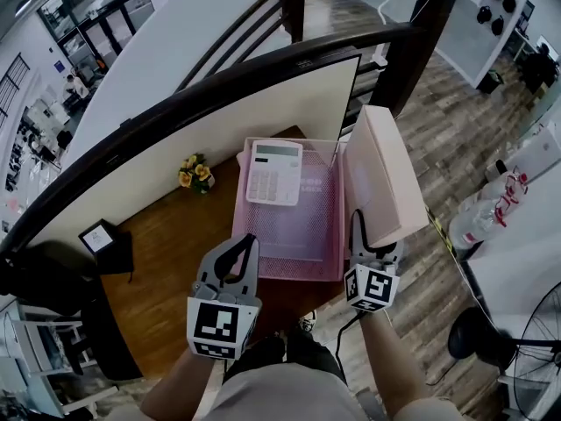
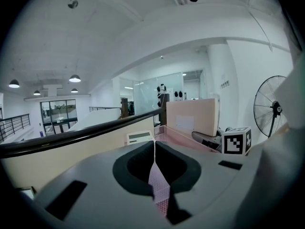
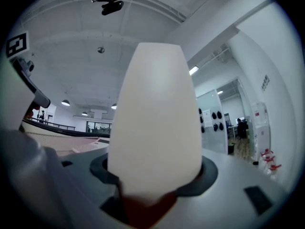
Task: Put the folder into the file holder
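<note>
A thick pale pink folder (image 1: pixel 381 178) stands upright just right of the pink mesh file holder (image 1: pixel 294 235) on the wooden desk. My right gripper (image 1: pixel 366 235) is shut on the folder's lower end; the folder (image 3: pixel 155 123) fills the right gripper view between the jaws. My left gripper (image 1: pixel 244 246) is shut on the file holder's near wall, and a thin pink mesh sheet (image 2: pixel 157 182) runs between its closed jaws. In the left gripper view the folder (image 2: pixel 193 116) rises beyond the holder's rim.
A white calculator (image 1: pixel 274 172) lies in the file holder's far half. A small pot of yellow flowers (image 1: pixel 195 174) and a black frame (image 1: pixel 98 237) sit to the left. A dark curved railing (image 1: pixel 219 86) borders the desk. A standing fan (image 1: pixel 535 358) is at the lower right.
</note>
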A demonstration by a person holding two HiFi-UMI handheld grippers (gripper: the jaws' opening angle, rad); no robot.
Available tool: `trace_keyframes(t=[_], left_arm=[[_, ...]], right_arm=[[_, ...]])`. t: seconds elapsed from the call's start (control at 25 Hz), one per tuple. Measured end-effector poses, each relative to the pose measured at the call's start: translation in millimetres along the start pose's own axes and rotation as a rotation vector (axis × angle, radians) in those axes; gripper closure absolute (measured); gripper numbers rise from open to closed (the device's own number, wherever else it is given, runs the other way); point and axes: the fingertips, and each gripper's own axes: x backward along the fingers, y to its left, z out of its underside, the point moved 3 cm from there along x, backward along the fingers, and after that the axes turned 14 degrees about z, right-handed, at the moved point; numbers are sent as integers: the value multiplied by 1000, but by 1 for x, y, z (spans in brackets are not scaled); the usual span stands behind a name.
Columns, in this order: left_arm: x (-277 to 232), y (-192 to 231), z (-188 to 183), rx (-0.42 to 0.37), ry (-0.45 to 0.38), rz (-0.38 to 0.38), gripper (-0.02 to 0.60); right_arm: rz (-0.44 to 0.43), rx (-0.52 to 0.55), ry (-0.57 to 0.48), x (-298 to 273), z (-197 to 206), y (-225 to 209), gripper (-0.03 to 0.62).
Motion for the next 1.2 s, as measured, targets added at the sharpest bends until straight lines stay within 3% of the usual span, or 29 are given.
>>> trace_keyframes(t=[0.32, 0.44, 0.64, 0.84, 1.08, 1.2], left_arm=[[-5, -6, 6, -1, 21, 22, 571], [-7, -7, 8, 0, 27, 29, 571], [-7, -14, 11, -3, 42, 49, 571], [-2, -17, 12, -4, 54, 58, 571], [1, -18, 16, -4, 69, 62, 571], [1, -21, 17, -4, 71, 69, 571]], right_arm=[[-3, 6, 58, 3, 27, -1, 286], [-53, 5, 76, 3, 29, 4, 274], [-149, 43, 194, 2, 31, 7, 229], [-226, 141, 271, 6, 9, 5, 180], [-284, 205, 222, 4, -34, 9, 138], [-265, 193, 195, -2, -63, 11, 138]])
